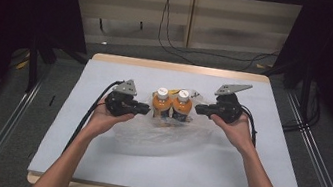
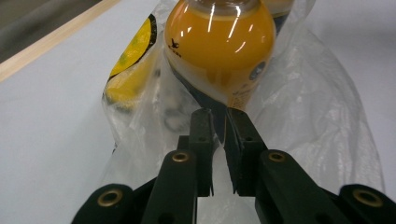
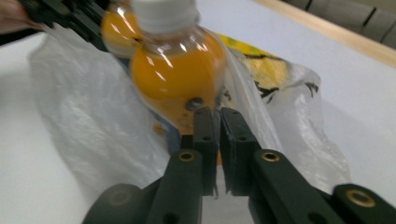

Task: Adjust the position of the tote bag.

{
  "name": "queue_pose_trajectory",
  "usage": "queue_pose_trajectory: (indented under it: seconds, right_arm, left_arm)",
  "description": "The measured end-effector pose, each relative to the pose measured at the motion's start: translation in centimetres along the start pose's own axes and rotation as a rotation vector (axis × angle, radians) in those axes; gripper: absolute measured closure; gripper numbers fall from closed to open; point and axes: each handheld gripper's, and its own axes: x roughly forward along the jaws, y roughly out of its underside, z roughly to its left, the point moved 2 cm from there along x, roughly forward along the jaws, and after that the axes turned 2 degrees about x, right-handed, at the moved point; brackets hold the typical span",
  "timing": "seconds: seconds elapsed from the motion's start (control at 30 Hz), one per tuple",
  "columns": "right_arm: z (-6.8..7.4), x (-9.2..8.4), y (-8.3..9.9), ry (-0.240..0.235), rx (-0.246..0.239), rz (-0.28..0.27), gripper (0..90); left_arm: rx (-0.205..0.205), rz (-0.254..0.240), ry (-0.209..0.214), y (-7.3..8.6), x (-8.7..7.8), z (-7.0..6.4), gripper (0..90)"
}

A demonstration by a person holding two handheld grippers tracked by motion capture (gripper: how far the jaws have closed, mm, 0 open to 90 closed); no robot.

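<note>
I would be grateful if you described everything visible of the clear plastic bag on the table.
The plastic bag is thin, translucent and crinkled, lying spread on the pale table cover. Two orange bottles with white caps stand side by side in it, and a yellow-and-black printed item lies inside beside them. The left gripper and the right gripper each pinch the film on opposite sides of the bottles.

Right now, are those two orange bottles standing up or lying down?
Standing upright. The two orange bottles stand side by side inside the clear plastic bag, white caps pointing up.
</note>
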Motion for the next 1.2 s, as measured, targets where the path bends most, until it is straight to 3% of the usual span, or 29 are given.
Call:
queue_pose_trajectory:
  seconds: [0.13,0.4,0.5,0.6,0.67,0.7,0.73,0.8,0.83,0.93,0.97,1.03,1.17,1.2]
  right_arm:
    - [-0.3,1.1,0.0,0.007,0.0,0.044,85.4]
    - [-1.1,3.2,0.8,0.015,0.01,0.123,89.2]
    - [-1.2,3.9,1.2,0.011,0.014,0.147,90.0]
    - [-1.1,4.7,1.7,0.014,0.002,0.18,90.0]
    - [-1.1,5.1,2.1,0.016,-0.004,0.199,90.0]
    - [-1.1,5.4,2.3,0.018,-0.014,0.211,90.0]
    - [-1.1,5.6,2.5,0.022,-0.015,0.223,90.0]
    - [-1.2,6.0,2.9,0.023,-0.016,0.24,90.0]
    - [-1.2,6.3,3.2,0.026,-0.03,0.262,90.0]
    - [-1.2,6.5,3.4,0.04,-0.042,0.289,90.0]
    - [-1.1,6.5,3.6,0.05,-0.05,0.329,90.0]
    - [-1.2,6.6,3.6,0.057,-0.069,0.341,90.0]
    - [-1.2,6.2,3.7,0.066,-0.084,0.368,90.0]
    - [-1.3,6.1,3.8,0.072,-0.09,0.373,90.0]
  left_arm:
    - [-0.01,0.043,0.031,0.2,1.2,0.0,79.6]
    - [0.043,0.132,0.081,0.8,3.3,-0.9,81.4]
    - [0.046,0.166,0.07,1.2,3.9,-0.9,83.8]
    - [0.02,0.176,0.032,2.0,4.2,-0.5,88.6]
    - [0.021,0.221,0.0,2.7,4.5,-0.3,87.7]
    - [0.038,0.244,0.008,3.0,4.7,-0.1,87.2]
    - [0.017,0.233,-0.006,3.2,5.0,-0.2,87.1]
    - [0.025,0.257,-0.015,3.3,5.3,-0.3,87.1]
    - [0.047,0.279,-0.025,3.3,5.4,-0.3,87.0]
    - [0.049,0.29,-0.032,3.3,5.5,-0.3,87.2]
    - [0.02,0.276,-0.025,3.4,5.4,0.2,87.6]
    - [-0.001,0.282,-0.044,3.6,5.1,1.0,87.8]
    - [-0.006,0.297,-0.054,3.8,4.8,1.8,89.8]
    - [0.005,0.316,-0.075,3.8,4.7,2.0,90.0]
